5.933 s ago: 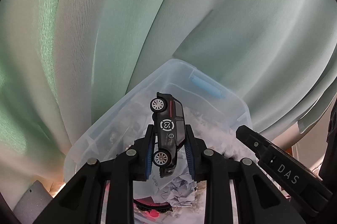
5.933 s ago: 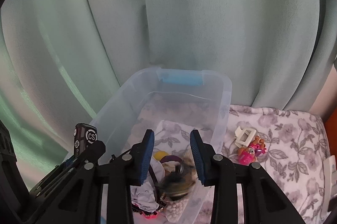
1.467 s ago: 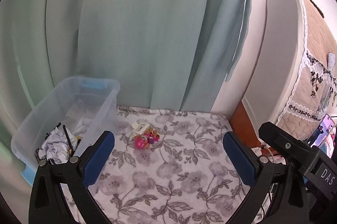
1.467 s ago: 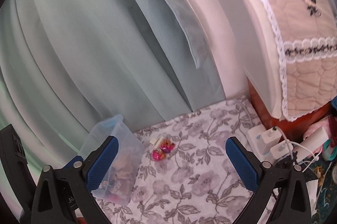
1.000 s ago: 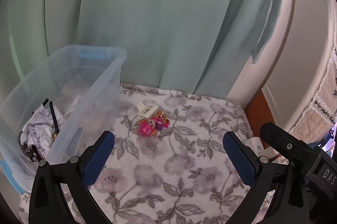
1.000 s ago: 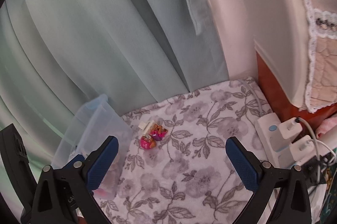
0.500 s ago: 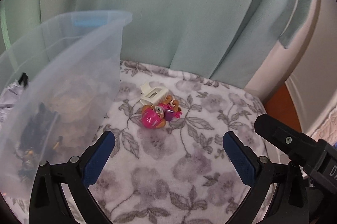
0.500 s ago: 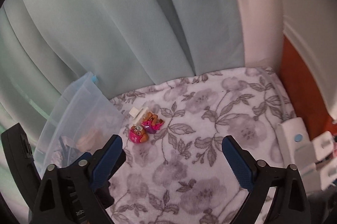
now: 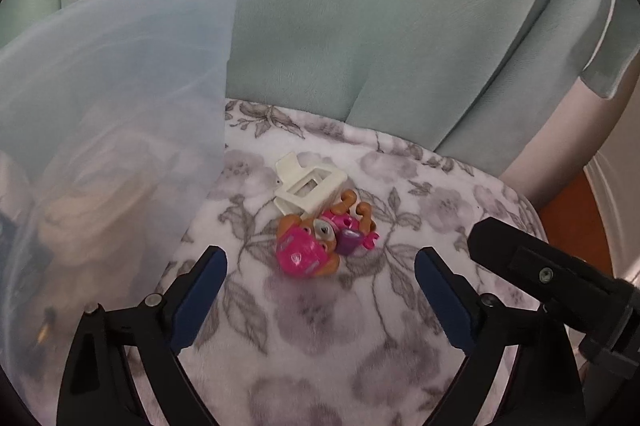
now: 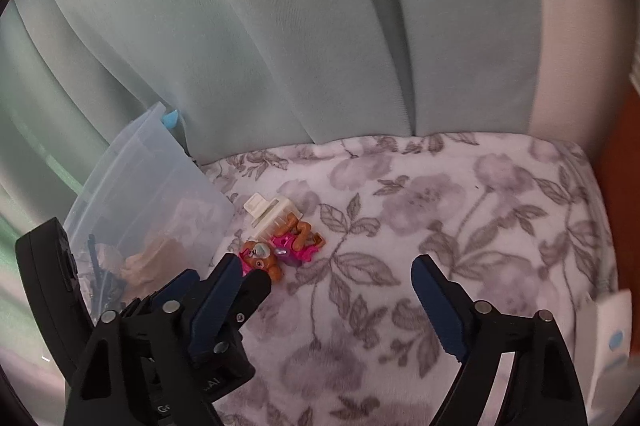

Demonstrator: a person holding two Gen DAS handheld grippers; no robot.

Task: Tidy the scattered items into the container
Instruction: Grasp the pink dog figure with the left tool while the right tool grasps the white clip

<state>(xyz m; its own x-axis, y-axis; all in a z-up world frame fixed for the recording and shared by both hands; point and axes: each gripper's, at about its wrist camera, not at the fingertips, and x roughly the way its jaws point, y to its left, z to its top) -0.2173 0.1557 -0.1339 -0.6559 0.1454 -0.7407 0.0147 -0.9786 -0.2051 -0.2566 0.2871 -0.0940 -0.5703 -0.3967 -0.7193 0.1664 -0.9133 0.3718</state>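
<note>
The pink toy figure is seen lying on the floral blanket straight ahead of the left gripper, just beyond its fingertips and centred on the gap; a cream clip is touched on its far side. Nothing is held: the left jaws are closing, empty. The right gripper (also closing, empty) has the toy ahead and to its left. The left is judged nearer. The container stands left of both.
</note>
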